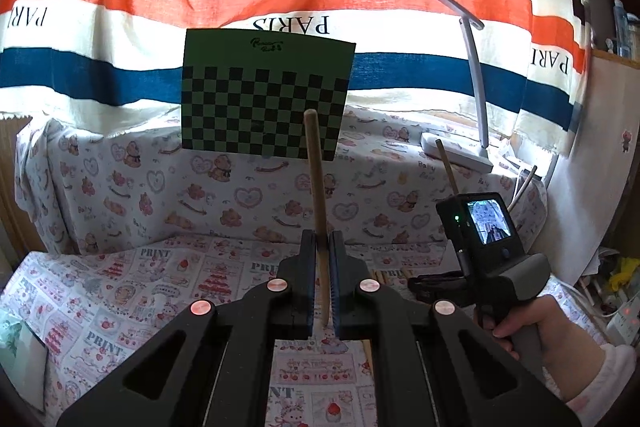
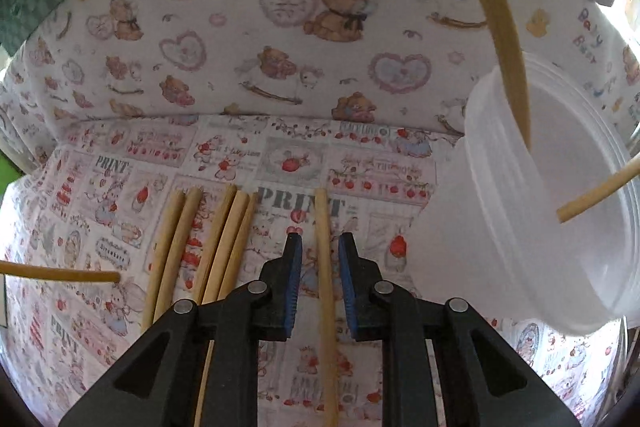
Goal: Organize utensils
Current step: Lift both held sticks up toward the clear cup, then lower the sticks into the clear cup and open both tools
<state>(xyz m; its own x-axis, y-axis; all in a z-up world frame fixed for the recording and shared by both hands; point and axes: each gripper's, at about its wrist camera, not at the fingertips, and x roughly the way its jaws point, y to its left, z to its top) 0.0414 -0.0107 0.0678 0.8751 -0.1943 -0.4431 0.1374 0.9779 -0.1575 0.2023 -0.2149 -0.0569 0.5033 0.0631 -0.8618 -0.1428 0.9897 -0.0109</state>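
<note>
In the left wrist view, the left gripper (image 1: 320,251) pinches one upright chopstick (image 1: 314,171), ready for the container. In the right wrist view, the right gripper (image 2: 319,247) straddles a lone chopstick (image 2: 325,267) on the surface (image 2: 100,307), its jaws apart with gaps showing; next it must close and lift toward the translucent container (image 2: 540,219), avoiding the chopsticks (image 2: 500,27) already leaning there. A loose bundle (image 2: 200,247) lies just left.

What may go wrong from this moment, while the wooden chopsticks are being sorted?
1. The right hand-held gripper is open around one round wooden chopstick lying flat on the printed cloth; closing may pinch cloth or roll it away.
2. The translucent plastic cup stands close beside it, with leaning chopsticks inside; a bump might tip it.
3. The left hand-held gripper is shut low on an upright chopstick, which may swivel.
</note>
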